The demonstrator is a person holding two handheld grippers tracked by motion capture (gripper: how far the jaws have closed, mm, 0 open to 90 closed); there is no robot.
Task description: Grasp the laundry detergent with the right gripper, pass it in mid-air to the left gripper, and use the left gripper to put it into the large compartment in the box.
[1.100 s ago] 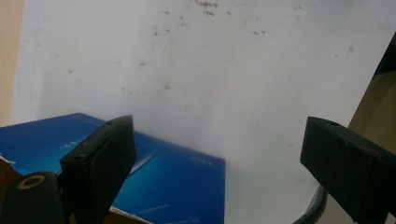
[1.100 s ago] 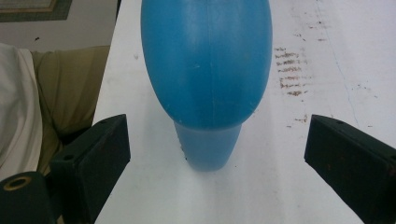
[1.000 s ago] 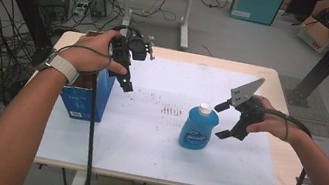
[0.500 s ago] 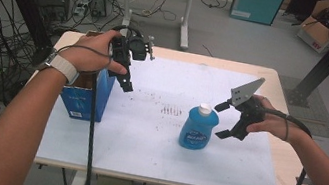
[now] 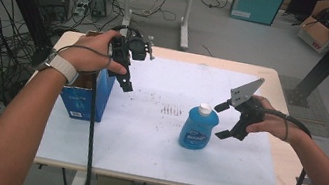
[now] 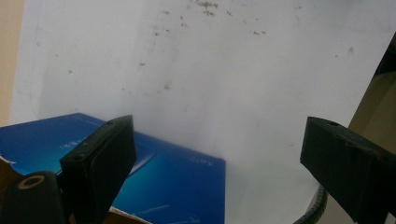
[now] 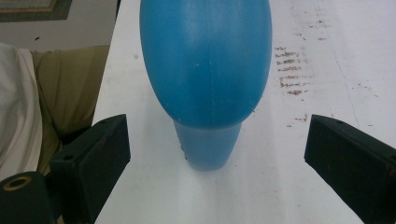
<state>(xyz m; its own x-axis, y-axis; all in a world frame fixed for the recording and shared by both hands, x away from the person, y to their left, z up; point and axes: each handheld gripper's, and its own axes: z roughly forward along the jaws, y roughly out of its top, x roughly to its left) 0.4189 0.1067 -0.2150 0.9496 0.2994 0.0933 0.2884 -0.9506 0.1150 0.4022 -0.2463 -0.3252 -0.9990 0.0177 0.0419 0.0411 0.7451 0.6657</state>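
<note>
Hovering over the open blue box [image 5: 84,97] at the table's left edge, the left gripper [image 5: 124,75] has its jaws wide apart and holds nothing. The blue bottle [image 5: 198,128] stands upright on the white mat [image 5: 144,140], near the middle. Just beside it, the right gripper [image 5: 223,120] is wide open, probably not touching the bottle.

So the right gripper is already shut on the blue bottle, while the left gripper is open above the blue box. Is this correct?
Not quite. The right gripper is open: the right gripper view shows its jaws wide apart, clear of the blue bottle. The left gripper is indeed open above the blue box.
</note>
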